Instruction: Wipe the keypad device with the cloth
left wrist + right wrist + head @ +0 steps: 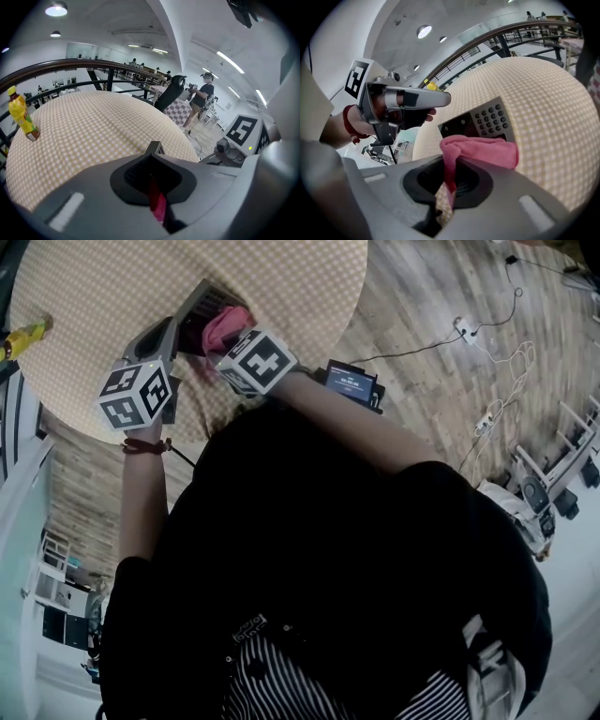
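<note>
**Pink cloth at the keypad's near edge**

The right tool (450,164) pinches a pink cloth (483,151), and the cloth's bunched end rests on the near edge of the keypad device (487,119). The device lies on the round checked bench (543,89). The left tool (153,152), drawn narrow and gripping nothing, hovers beside the device's corner.

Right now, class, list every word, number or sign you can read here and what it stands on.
No text is clear enough to quote.
On the keypad device: key markings too small to read.
On the yellow bottle: label blurred.
On the floor screen: lit, text too small.
On the marker cubes: square patterns only, no words.
</note>
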Demonstrator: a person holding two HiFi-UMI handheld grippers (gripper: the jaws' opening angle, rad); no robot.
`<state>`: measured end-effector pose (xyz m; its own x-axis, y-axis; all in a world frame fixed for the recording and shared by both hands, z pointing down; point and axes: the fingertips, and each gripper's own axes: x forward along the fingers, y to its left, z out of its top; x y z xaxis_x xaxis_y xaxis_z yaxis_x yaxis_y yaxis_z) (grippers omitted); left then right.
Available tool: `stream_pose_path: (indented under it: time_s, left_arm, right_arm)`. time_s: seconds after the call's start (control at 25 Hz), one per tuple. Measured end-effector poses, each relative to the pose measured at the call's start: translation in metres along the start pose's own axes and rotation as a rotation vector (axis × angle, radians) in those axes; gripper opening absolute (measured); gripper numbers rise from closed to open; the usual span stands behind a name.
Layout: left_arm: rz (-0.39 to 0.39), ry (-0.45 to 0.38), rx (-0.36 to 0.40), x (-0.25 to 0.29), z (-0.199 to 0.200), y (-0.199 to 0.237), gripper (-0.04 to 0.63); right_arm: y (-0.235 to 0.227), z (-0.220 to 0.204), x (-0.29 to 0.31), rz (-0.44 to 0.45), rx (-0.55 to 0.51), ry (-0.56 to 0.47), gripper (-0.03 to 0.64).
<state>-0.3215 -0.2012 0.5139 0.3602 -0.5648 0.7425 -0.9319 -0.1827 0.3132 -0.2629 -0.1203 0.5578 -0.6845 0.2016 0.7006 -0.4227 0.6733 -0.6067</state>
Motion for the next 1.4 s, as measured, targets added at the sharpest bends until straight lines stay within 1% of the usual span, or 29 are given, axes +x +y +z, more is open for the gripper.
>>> stream_pose_path:
  time_s: [0.08, 0.16, 0.24, 0.32, 0.44, 0.56, 0.72, 0.92, 1.16, 1.28, 1.4]
  left_arm:
    - [0.002, 0.013, 0.007, 0.005, -0.002, 0.001, 0.002]
    - [0.000, 0.036, 0.021, 0.012, -0.006, 0.003, 0.002]
    - [-0.006, 0.067, 0.043, 0.018, -0.013, 0.000, 0.002]
    - [-0.007, 0.083, 0.050, 0.023, -0.017, -0.004, 0.002]
    - [-0.003, 0.088, 0.024, 0.025, -0.022, -0.002, 0.002]
    - [-0.016, 0.092, -0.006, 0.020, -0.023, 0.002, 0.002]
    - [-0.022, 0.084, -0.015, 0.020, -0.022, -0.001, 0.002]
    - [-0.017, 0.084, -0.005, 0.018, -0.023, -0.002, 0.002]
    - [-0.018, 0.092, -0.015, 0.015, -0.025, 0.000, 0.002]
    - [-0.015, 0.093, 0.001, 0.016, -0.025, 0.000, 0.002]
    - [-0.003, 0.087, 0.005, 0.014, -0.025, 0.002, 0.002]
  right_arm:
    - [0.004, 0.006, 0.000, 0.014, -0.012, -0.030, 0.031]
    - [0.009, 0.022, -0.001, 0.028, -0.026, -0.090, 0.031]
    - [0.010, 0.037, 0.000, 0.028, -0.029, -0.147, 0.030]
    - [0.007, 0.046, 0.002, 0.016, -0.025, -0.178, 0.031]
    - [0.004, 0.047, 0.005, -0.012, -0.015, -0.190, 0.031]
    - [0.009, 0.050, 0.007, -0.014, -0.015, -0.206, 0.031]
    - [0.004, 0.052, 0.006, -0.023, -0.044, -0.198, 0.031]
    - [-0.008, 0.056, 0.009, -0.044, -0.031, -0.178, 0.031]
    - [-0.009, 0.059, 0.013, -0.037, -0.038, -0.174, 0.031]
    - [-0.010, 0.059, 0.014, -0.064, -0.053, -0.161, 0.031]
    - [-0.008, 0.061, 0.016, -0.078, -0.045, -0.146, 0.031]
